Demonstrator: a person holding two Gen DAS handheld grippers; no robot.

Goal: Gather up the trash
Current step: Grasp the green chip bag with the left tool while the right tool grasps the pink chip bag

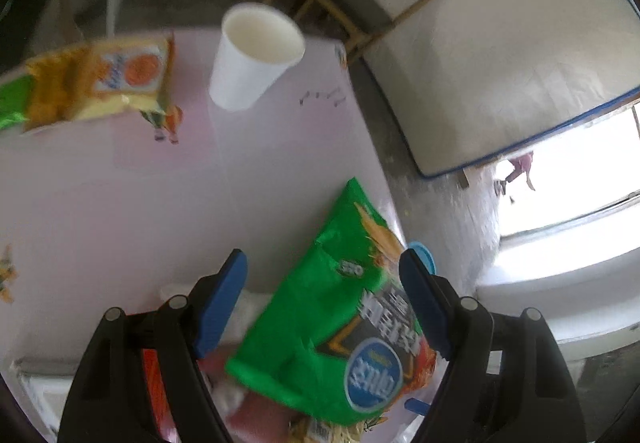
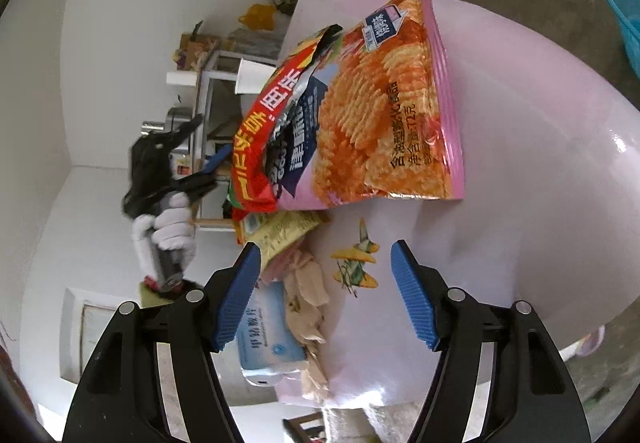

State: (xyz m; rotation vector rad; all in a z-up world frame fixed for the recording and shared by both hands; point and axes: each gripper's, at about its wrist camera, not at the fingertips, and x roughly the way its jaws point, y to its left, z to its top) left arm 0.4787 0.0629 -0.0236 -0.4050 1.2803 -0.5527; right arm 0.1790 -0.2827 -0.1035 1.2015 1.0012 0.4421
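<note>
On the pink table [image 1: 120, 203] stand a white paper cup [image 1: 256, 55] and, at the far left, a yellow-orange snack packet [image 1: 100, 79]. A green snack bag [image 1: 344, 315] lies on a pile of wrappers right below my left gripper [image 1: 322, 263], which is open; its pads do not press the bag. In the right wrist view a pink chip bag [image 2: 384, 103], a red wrapper [image 2: 260, 135], a yellow packet [image 2: 280, 239], crumpled tissue [image 2: 308, 291] and a blue-white wipes pack [image 2: 268, 343] are heaped together. My right gripper [image 2: 326, 255] hangs open just before the tissue.
A white-gloved hand [image 2: 172, 231] holds the left gripper beyond the heap. Past the table edge are a wooden chair [image 1: 360, 3], a blue-edged white mattress [image 1: 500, 63], a bright window [image 1: 580, 183], a metal shelf [image 2: 216, 103] and a blue basin [image 2: 616, 11].
</note>
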